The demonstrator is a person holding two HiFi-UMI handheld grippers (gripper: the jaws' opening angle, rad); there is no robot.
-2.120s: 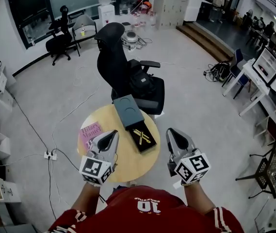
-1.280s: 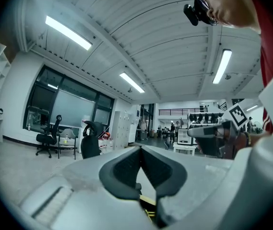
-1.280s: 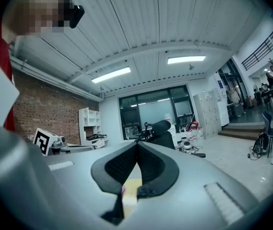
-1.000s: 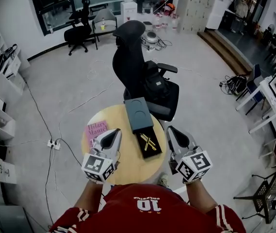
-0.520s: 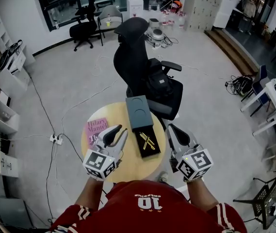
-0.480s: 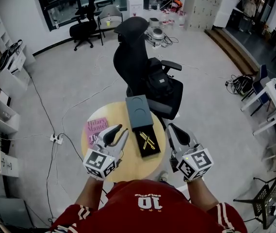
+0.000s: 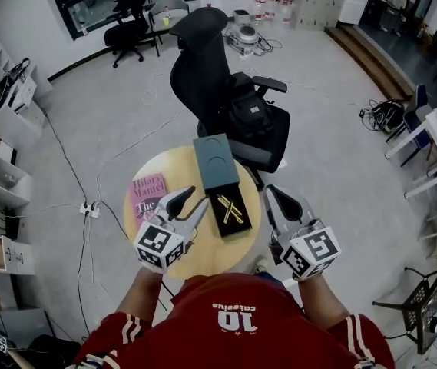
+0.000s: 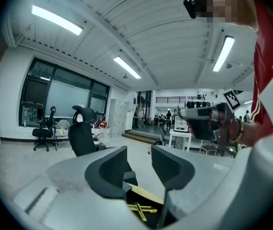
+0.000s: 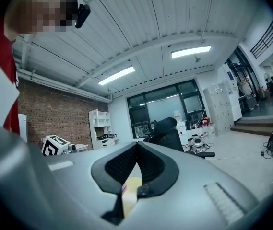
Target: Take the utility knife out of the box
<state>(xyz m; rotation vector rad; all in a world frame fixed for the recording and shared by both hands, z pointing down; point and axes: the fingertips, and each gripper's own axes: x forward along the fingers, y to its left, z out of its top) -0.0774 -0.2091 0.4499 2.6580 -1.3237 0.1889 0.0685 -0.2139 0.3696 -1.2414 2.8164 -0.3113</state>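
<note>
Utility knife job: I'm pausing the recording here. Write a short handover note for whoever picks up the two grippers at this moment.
Left gripper: open, jaws have just been opening, nothing between them. It hovers over the table at the box's left side, pointing toward it.
Right gripper: shut, empty, to the right of the box.
Things: box open, lid lying just beyond it; yellow utility knife inside, untouched.
Done: lid off.
Left: reach in, grip the knife, lift it out.

The table [image 7: 206, 256] looks like smooth pale wood; on it, the box [image 7: 242, 224] is matt black, the book [image 7: 145, 191] paper.
</note>
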